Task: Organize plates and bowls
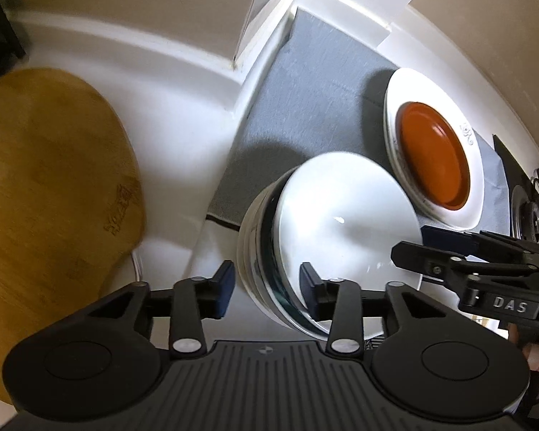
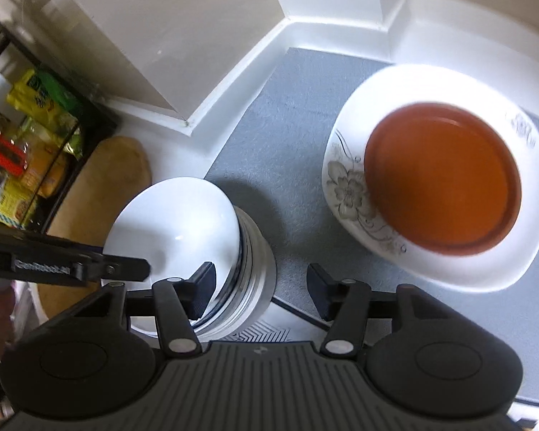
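A stack of white bowls (image 1: 327, 230) stands at the front edge of a grey mat (image 1: 305, 100). My left gripper (image 1: 266, 283) is open, its jaws straddling the near rim of the stack. My right gripper (image 2: 258, 287) is open, its jaws straddling the stack's (image 2: 183, 222) right rim; it shows in the left wrist view (image 1: 445, 248) at the right. An orange plate (image 1: 431, 154) lies on a stack of white flowered plates (image 1: 449, 215) farther back on the mat; both show in the right wrist view, the orange plate (image 2: 442, 179) on the white plates (image 2: 348, 194).
A wooden cutting board (image 1: 46, 208) lies left of the mat on the white counter (image 1: 169, 115). Walls and a white corner ledge (image 1: 262, 61) close the back. A black rack with food packets (image 2: 21, 151) stands at the left. A stove burner (image 1: 531, 212) is at the right.
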Tool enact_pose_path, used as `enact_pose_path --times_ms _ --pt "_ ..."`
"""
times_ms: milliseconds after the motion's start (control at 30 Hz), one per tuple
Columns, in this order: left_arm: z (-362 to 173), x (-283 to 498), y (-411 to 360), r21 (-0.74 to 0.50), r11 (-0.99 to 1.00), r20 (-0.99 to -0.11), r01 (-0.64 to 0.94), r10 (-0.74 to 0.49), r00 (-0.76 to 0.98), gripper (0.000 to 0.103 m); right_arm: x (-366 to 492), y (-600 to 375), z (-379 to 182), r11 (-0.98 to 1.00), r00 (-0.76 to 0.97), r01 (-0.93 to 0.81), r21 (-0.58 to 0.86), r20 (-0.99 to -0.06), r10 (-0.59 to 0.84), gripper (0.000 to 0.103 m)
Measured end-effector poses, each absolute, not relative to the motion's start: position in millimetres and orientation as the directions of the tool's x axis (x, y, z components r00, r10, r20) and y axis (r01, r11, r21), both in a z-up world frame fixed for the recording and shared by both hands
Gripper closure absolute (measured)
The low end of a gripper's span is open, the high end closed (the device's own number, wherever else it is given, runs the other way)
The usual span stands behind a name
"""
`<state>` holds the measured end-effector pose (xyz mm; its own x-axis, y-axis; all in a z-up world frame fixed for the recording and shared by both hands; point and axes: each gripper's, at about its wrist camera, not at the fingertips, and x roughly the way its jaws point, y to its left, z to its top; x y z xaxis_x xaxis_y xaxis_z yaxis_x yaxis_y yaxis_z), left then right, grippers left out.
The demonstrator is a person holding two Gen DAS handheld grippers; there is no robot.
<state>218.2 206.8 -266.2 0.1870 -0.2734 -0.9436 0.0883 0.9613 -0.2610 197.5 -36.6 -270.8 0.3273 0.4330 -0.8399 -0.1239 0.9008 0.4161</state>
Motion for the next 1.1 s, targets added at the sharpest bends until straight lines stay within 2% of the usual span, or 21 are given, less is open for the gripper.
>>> enact_pose_path --times_ms 133,333,533,633,700,767,833,867,900,967,1100 --pt "-281.0 221.3 209.4 -0.302 0.951 -0.940 0.060 -0.308 0.144 0.049 199.4 -41.3 -283.3 0.874 0.312 -0.081 0.479 -0.821 0.479 0.024" --pt "-300.1 224.1 213.7 -0.383 0.924 -0.918 0.019 -0.383 0.105 0.043 199.4 -48.5 -309.8 0.782 0.305 0.035 0.623 -0.751 0.585 0.024" --pt "-323.4 229.6 218.3 -0.480 0.877 -0.876 -0.028 -0.477 0.065 0.022 199.7 -49.4 -332.4 0.739 0.305 0.129 0.661 -0.736 0.605 0.024" --pt "-334.5 232.0 221.9 -0.530 0.846 -0.848 -0.064 -0.526 0.060 0.019 199.0 -47.3 -342.4 0.708 0.300 0.173 0.684 -0.722 0.624 0.024" --pt "-336.1 233.5 222.5 -0.534 0.843 -0.846 -0.071 -0.531 0.055 0.019 198.7 -47.8 -344.9 0.692 0.305 0.187 0.697 -0.711 0.633 0.024" --pt "-334.9 231.9 222.8 -0.522 0.850 -0.853 -0.067 -0.519 0.063 0.024 199.0 -47.3 -345.1 0.697 0.306 0.178 0.695 -0.712 0.632 0.024" --pt "-332.3 229.2 224.8 -0.521 0.851 -0.853 -0.066 -0.516 0.080 0.029 197.4 -45.4 -343.3 0.708 0.309 0.170 0.686 -0.719 0.623 0.029" --pt "-330.9 227.2 226.7 -0.522 0.850 -0.852 -0.064 -0.516 0.092 0.033 196.8 -45.2 -342.4 0.710 0.312 0.170 0.683 -0.721 0.619 0.039" --pt "-329.7 225.5 229.0 -0.527 0.848 -0.848 -0.062 -0.520 0.101 0.035 195.9 -45.3 -340.6 0.726 0.319 0.169 0.667 -0.734 0.600 0.044" --pt "-327.7 222.9 234.9 -0.539 0.840 -0.840 -0.061 -0.531 0.110 0.040 195.3 -43.8 -339.6 0.735 0.322 0.155 0.660 -0.737 0.594 0.044" --pt "-323.5 221.5 236.4 -0.533 0.844 -0.844 -0.055 -0.525 0.114 0.043 197.2 -35.7 -334.9 0.762 0.323 0.132 0.634 -0.755 0.571 0.047"
